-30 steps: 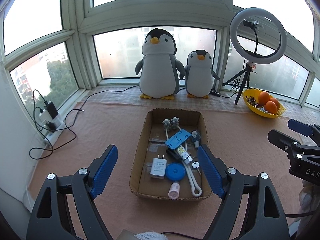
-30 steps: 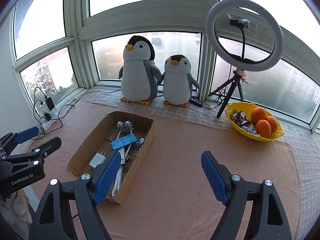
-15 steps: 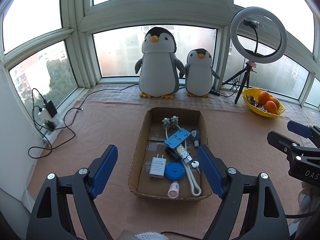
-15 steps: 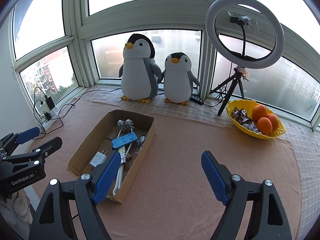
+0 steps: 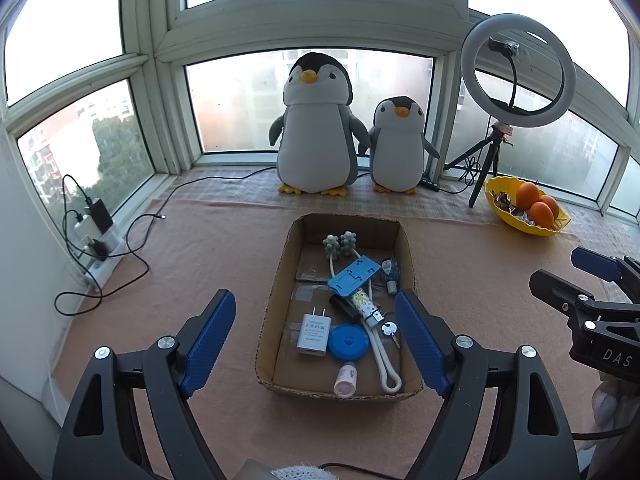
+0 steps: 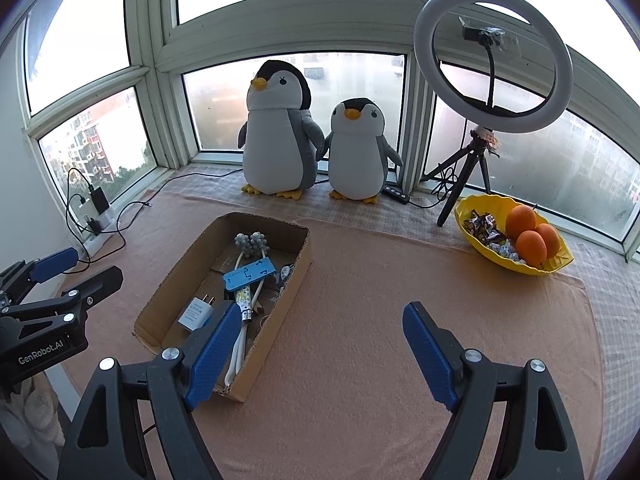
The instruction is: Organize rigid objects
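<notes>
Cardboard box (image 5: 280,308) holds charger (image 5: 314,330), blue stand (image 5: 354,278) and small items; none lie outside it. Both hand-held grippers, left hand-held gripper (image 5: 316,344) and right hand-held gripper (image 6: 320,350), gape wide, empty.

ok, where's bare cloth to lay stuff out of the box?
Widest free patch: cloth between the cardboard box and the fruit bowl. Also free left of the box, up to the cables. Crowded: inside the box, and the sill by the penguins and tripod.
</notes>
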Demonstrator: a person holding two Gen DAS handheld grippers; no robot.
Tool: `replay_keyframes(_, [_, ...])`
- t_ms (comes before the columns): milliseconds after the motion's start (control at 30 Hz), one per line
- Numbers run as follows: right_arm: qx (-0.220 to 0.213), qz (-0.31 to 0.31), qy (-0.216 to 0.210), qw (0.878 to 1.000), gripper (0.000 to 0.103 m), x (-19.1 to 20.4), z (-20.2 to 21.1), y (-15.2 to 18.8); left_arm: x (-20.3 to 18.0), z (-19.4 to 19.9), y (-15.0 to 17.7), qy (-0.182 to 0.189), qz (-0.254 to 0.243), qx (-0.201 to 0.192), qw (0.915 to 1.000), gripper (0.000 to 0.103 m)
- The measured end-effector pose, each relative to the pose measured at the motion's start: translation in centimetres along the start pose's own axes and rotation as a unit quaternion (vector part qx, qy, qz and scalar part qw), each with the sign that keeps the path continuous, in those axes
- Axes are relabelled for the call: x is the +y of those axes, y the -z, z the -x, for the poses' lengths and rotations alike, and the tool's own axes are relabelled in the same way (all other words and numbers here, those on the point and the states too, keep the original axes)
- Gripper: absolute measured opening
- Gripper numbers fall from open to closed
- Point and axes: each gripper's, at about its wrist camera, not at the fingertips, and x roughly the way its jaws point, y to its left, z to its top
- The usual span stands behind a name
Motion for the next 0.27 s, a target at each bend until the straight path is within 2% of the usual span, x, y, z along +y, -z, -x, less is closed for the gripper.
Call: replay_keyframes(267, [0.006, 0.002, 0.001, 1.0, 0.08, 0.0, -0.28, 0.13, -0.16, 0.01, 0.0, -0.002, -0.001, 0.0, 1.0, 0.082])
